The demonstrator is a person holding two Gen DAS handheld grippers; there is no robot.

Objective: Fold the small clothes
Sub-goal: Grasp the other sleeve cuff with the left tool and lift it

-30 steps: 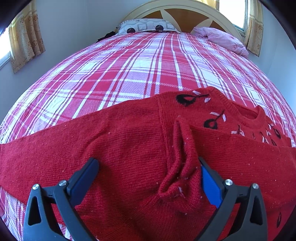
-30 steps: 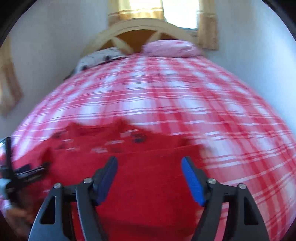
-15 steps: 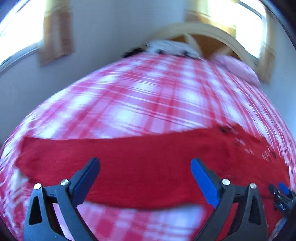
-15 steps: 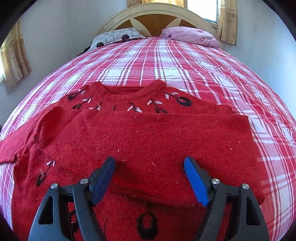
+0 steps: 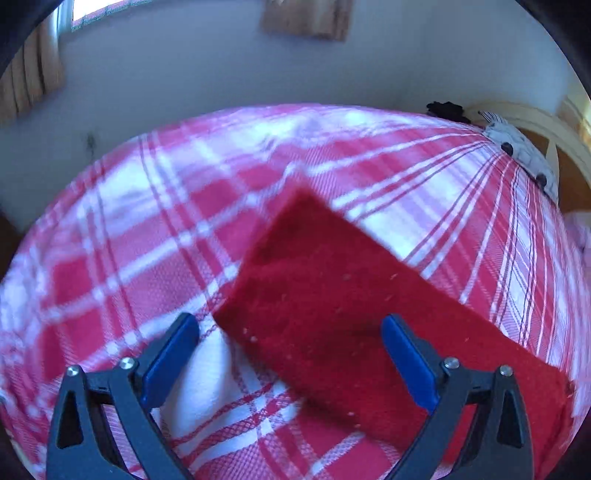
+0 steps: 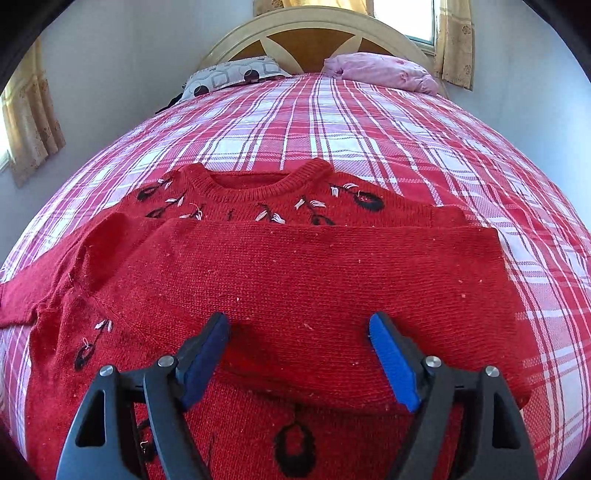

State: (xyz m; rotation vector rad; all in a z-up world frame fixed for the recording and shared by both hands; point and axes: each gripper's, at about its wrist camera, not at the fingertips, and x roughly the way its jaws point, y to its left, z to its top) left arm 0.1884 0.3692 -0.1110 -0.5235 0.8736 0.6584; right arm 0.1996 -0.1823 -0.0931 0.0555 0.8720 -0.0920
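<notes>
Left gripper (image 5: 290,354) swung sleeveward (open).

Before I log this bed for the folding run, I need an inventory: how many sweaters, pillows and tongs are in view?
Sweaters: 1, the red sweater, one sleeve folded across its chest.
Pillows: 2, the patterned pillow and the pink pillow.
Tongs: 2, the left tongs and the right tongs, both open.
Total: 5

A home bedroom: plaid-covered bed (image 6: 369,122), arched headboard (image 6: 314,29), pillows (image 6: 380,70), curtained window (image 6: 452,40)
</notes>
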